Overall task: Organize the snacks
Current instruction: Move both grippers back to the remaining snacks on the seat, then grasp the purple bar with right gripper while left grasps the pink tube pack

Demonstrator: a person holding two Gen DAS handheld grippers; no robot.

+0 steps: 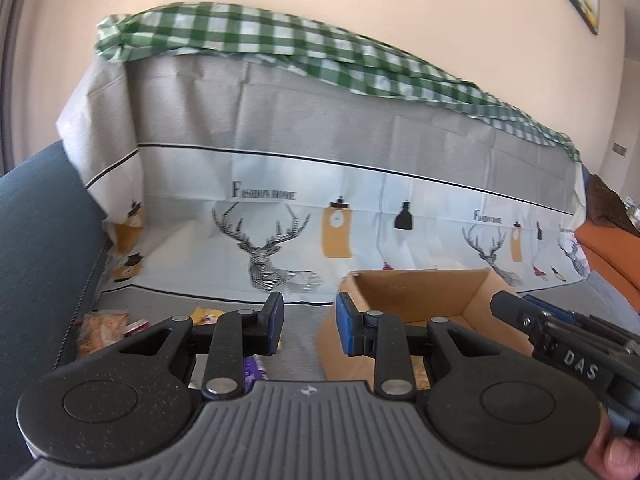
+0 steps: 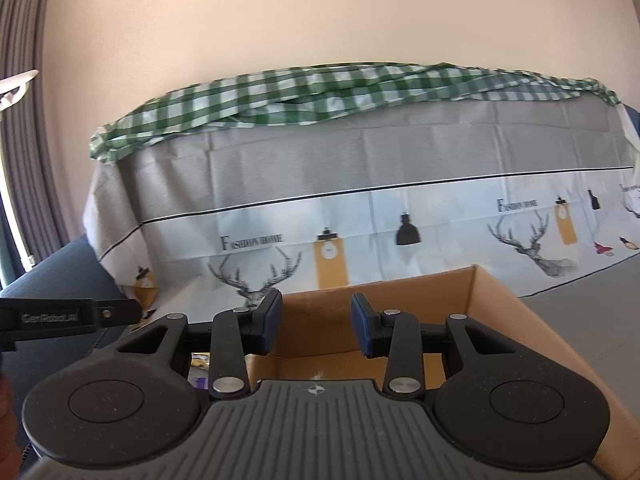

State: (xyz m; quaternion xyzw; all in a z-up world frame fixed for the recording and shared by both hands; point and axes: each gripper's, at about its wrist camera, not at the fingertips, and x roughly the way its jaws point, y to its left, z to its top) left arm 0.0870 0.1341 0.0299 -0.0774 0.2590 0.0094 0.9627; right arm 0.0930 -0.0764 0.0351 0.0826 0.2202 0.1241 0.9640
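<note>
An open cardboard box (image 1: 420, 292) sits on the grey cloth-covered seat; it also shows in the right wrist view (image 2: 400, 292). Snack packets lie left of it: an orange-brown packet (image 1: 102, 326), a yellow one (image 1: 206, 315) and a purple one (image 1: 254, 372). My left gripper (image 1: 310, 326) is open and empty, held above the seat between the packets and the box's left wall. My right gripper (image 2: 316, 328) is open and empty over the box's near left part. A yellow packet (image 2: 200, 360) and a purple packet (image 2: 199, 382) peek out beneath it.
A deer-print cloth (image 1: 280, 208) and a green checked cloth (image 1: 240, 36) cover the sofa back. A dark blue armrest (image 1: 36, 240) stands at the left. An orange cushion (image 1: 608, 256) lies at the far right. The right gripper's body (image 1: 560, 340) reaches in beside the box.
</note>
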